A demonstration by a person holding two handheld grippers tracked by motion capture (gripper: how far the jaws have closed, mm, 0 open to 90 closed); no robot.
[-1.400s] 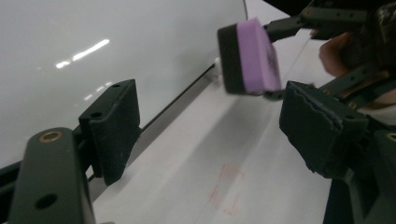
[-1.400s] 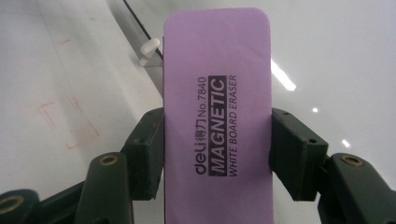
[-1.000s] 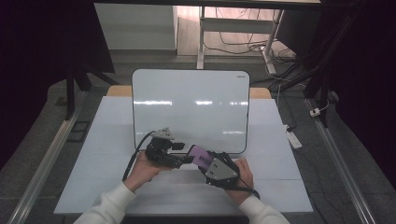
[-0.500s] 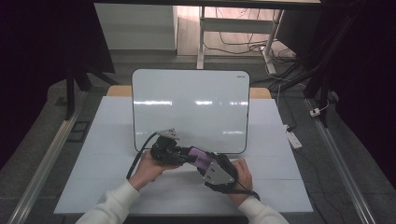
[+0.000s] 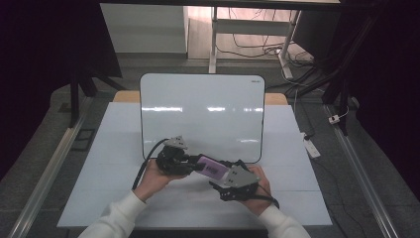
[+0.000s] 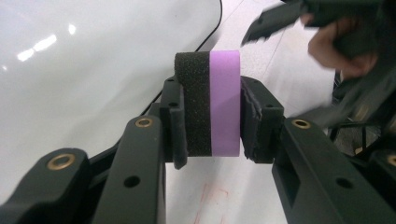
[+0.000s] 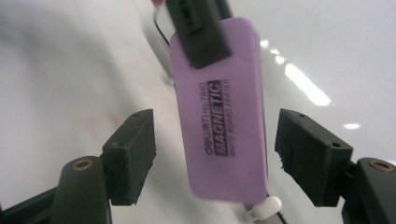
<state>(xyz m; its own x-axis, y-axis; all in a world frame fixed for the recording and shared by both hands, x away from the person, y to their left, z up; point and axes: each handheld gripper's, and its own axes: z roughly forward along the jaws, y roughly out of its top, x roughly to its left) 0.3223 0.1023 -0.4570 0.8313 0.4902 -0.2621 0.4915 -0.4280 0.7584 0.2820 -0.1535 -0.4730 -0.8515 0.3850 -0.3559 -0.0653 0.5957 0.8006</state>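
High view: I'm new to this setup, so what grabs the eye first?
A purple whiteboard eraser with black felt, clamped in the left gripper near the table's front. The right gripper has just been opening, its pads off the eraser. Behind lies a glossy white whiteboard.

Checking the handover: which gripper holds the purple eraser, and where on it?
The left gripper clamps the purple eraser at one end, across felt and back; the right gripper stands open around it.

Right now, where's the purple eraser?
In the high view the eraser is at the whiteboard's near edge, clamped by the left gripper; the right gripper has just been opening, jaws clear either side.
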